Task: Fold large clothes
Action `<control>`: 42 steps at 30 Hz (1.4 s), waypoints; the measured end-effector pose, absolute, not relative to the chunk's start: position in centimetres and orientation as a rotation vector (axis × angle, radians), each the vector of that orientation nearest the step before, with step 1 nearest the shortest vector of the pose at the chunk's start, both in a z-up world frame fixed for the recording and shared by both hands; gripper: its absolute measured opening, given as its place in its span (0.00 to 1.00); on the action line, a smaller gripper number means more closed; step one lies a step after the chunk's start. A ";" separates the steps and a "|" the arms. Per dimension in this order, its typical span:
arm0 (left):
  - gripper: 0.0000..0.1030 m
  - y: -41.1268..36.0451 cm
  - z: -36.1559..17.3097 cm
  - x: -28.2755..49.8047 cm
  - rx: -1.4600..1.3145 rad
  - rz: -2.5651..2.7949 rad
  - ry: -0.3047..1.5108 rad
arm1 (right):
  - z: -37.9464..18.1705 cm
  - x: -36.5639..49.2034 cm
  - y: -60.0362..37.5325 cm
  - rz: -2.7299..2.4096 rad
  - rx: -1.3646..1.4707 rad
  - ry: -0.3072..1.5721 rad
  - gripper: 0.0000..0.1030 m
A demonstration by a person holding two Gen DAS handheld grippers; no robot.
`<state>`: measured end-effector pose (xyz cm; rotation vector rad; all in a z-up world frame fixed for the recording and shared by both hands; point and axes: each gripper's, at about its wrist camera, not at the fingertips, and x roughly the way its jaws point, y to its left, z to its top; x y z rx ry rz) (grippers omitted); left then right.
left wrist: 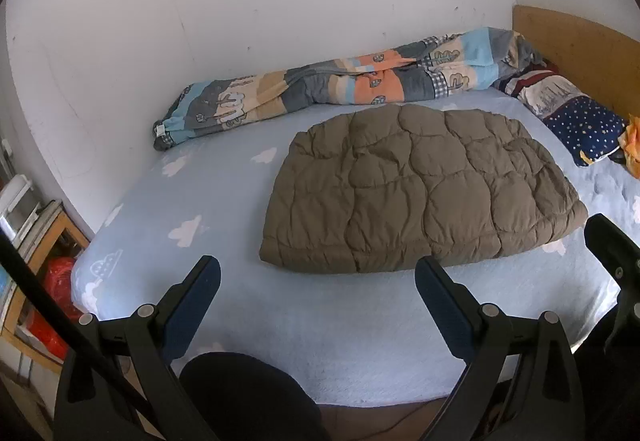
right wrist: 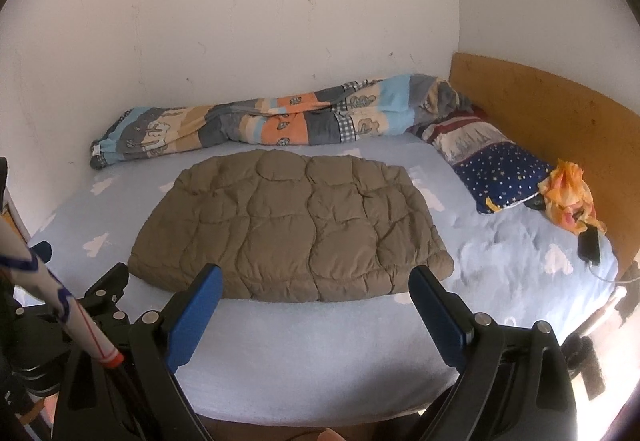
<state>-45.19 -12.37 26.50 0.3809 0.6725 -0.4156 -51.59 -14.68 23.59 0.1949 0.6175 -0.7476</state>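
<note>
Pale blue cloud-print bed (right wrist: 340,357) carries the folded brown quilted garment (right wrist: 292,229) flat at its middle. Behind it a patterned duvet (right wrist: 260,125) lies rolled along the wall. Left gripper (left wrist: 318,281) and right gripper (right wrist: 316,293) hover over the near edge, fingers spread, empty.

Black linkage arms with round silver screws are being shown on the left gripper (left wrist: 318,283) and right gripper (right wrist: 316,291); blue pads (right wrist: 196,317) are being carried inside the fingers.
</note>
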 end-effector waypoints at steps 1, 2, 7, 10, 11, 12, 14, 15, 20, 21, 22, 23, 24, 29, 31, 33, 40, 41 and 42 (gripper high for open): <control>0.95 -12.3 26.4 -45.2 0.381 -0.414 0.675 | 23.5 -51.5 -14.7 -0.746 0.196 0.621 0.94; 0.94 -12.3 26.3 -45.1 0.380 -0.414 0.680 | 23.4 -51.4 -14.7 -0.745 0.196 0.623 0.94; 0.94 -12.1 26.0 -44.7 0.376 -0.401 0.695 | 23.1 -50.8 -14.5 -0.733 0.179 0.633 0.94; 0.94 -12.0 25.8 -44.4 0.374 -0.400 0.706 | 22.9 -50.5 -14.6 -0.727 0.176 0.637 0.94; 0.94 -12.0 25.6 -44.3 0.376 -0.399 0.710 | 22.8 -50.4 -14.6 -0.726 0.176 0.640 0.94; 0.94 -12.0 25.5 -44.3 0.377 -0.400 0.713 | 22.7 -50.3 -14.7 -0.725 0.176 0.642 0.94; 0.95 -12.0 25.3 -44.1 0.380 -0.407 0.722 | 22.5 -50.2 -14.7 -0.725 0.178 0.649 0.94; 0.94 -12.0 25.2 -44.0 0.380 -0.409 0.726 | 22.4 -50.1 -14.8 -0.726 0.179 0.653 0.94; 0.94 -12.3 25.0 -44.0 0.379 -0.417 0.739 | 22.1 -50.1 -15.0 -0.733 0.183 0.663 0.94; 0.95 -12.3 25.0 -44.0 0.379 -0.417 0.739 | 22.1 -50.2 -15.0 -0.734 0.183 0.662 0.94; 0.95 -12.3 25.0 -44.0 0.378 -0.418 0.738 | 22.0 -50.2 -15.0 -0.735 0.185 0.662 0.94; 0.94 -12.3 25.0 -44.0 0.378 -0.419 0.737 | 22.0 -50.2 -15.0 -0.736 0.185 0.662 0.94; 0.95 -12.4 25.0 -44.1 0.379 -0.417 0.735 | 22.0 -50.2 -15.1 -0.739 0.185 0.662 0.94; 0.94 -12.5 25.0 -44.2 0.382 -0.411 0.732 | 21.7 -50.2 -15.3 -0.736 0.189 0.673 0.94; 0.94 -12.4 25.0 -44.2 0.382 -0.413 0.731 | 21.7 -50.3 -15.4 -0.738 0.190 0.671 0.94; 0.95 -12.5 25.0 -44.2 0.386 -0.412 0.734 | 21.5 -50.4 -15.5 -0.742 0.195 0.673 0.94; 0.94 -13.0 25.0 -44.7 0.406 -0.407 0.725 | 21.3 -50.8 -15.9 -0.753 0.210 0.671 0.94; 0.95 -13.0 25.0 -44.8 0.410 -0.405 0.722 | 21.3 -50.9 -15.9 -0.753 0.210 0.672 0.94; 0.95 -13.1 25.0 -44.9 0.412 -0.404 0.720 | 21.3 -50.9 -15.9 -0.752 0.211 0.672 0.94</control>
